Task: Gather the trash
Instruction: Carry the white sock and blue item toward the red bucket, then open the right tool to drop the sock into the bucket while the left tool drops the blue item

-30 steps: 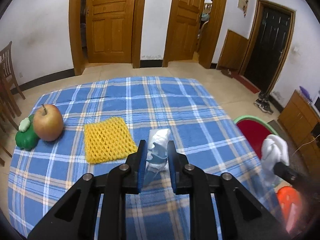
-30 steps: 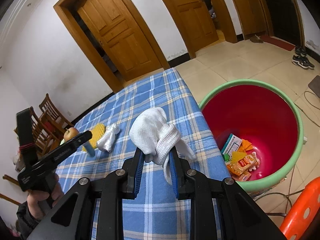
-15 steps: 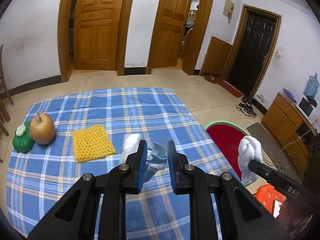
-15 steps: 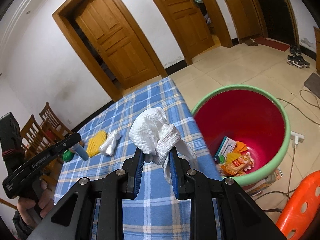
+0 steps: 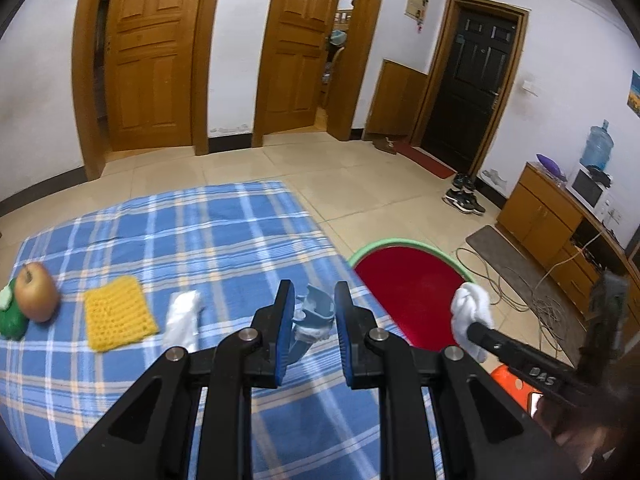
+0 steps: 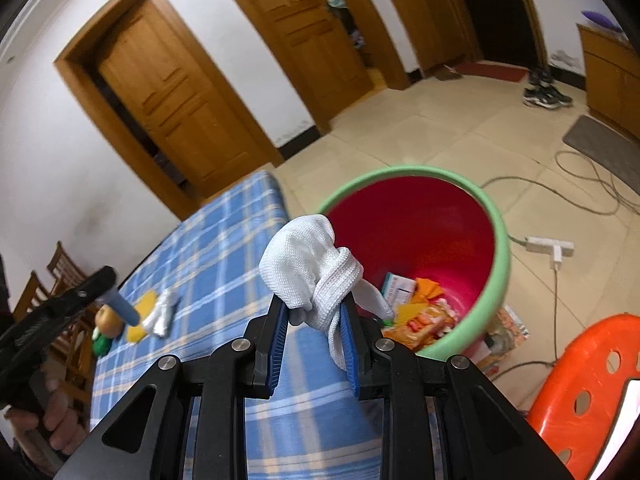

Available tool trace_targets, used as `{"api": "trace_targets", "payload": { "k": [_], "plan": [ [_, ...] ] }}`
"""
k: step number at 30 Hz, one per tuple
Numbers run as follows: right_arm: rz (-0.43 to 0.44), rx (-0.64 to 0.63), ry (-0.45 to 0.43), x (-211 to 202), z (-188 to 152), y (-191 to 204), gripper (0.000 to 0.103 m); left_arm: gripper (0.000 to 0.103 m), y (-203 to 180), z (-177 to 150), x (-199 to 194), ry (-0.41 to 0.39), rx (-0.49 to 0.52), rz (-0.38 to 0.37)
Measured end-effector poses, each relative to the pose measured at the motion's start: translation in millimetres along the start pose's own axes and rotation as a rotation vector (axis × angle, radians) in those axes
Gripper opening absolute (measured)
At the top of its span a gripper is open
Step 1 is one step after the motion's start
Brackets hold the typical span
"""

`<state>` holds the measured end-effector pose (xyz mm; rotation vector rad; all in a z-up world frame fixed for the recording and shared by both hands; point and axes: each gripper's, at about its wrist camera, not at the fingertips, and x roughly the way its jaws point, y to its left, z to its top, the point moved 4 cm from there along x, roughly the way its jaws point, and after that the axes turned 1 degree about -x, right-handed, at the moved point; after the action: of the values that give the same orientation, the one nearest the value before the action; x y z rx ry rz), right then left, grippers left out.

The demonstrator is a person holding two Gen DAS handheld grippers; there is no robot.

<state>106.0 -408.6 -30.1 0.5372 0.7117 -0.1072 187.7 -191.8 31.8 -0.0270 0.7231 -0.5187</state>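
Observation:
My left gripper is shut on a small blue plastic piece and holds it above the right side of the blue checked table; it also shows in the right wrist view. My right gripper is shut on a white knitted glove, held near the rim of the red bin with a green rim. The bin holds several wrappers. The glove shows in the left wrist view.
On the table lie a white crumpled wrapper, a yellow knitted square, an apple and a green toy. An orange stool stands beside the bin. Cables and a power strip lie on the floor.
Both grippers have moved right toward the bin with their loads. The white wrapper stayed on the table as the left gripper lifted away. The right gripper's glove now hangs at the bin's rim.

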Motion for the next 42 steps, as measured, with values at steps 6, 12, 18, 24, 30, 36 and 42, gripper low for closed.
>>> {"api": "trace_targets", "payload": {
  "k": [6, 12, 18, 24, 30, 36, 42],
  "plan": [
    [-0.05, 0.052, 0.021, 12, 4, -25, 0.036, 0.02, -24, 5, 13, 0.011, 0.021, -0.036],
    [-0.074, 0.095, 0.025, 17, 4, -44, 0.037, 0.02, -48, 7, 27, 0.025, 0.053, -0.072],
    [-0.068, 0.101, 0.011, 14, 7, -50, 0.042, 0.02, -67, 5, 45, 0.052, 0.076, -0.102],
    [-0.067, 0.16, -0.016, 2, 9, -64, 0.043, 0.02, -83, 1, 62, 0.087, 0.093, -0.137],
    [-0.087, 0.212, -0.02, -9, 6, -79, 0.044, 0.02, -104, -2, 82, 0.124, 0.11, -0.193],
    [-0.103, 0.226, -0.046, -22, 7, -81, 0.044, 0.023, -119, -7, 94, 0.161, 0.129, -0.209],
    [-0.101, 0.196, -0.074, -32, 9, -71, 0.048, 0.051, -116, -6, 89, 0.149, 0.117, -0.18]
  ]
}}
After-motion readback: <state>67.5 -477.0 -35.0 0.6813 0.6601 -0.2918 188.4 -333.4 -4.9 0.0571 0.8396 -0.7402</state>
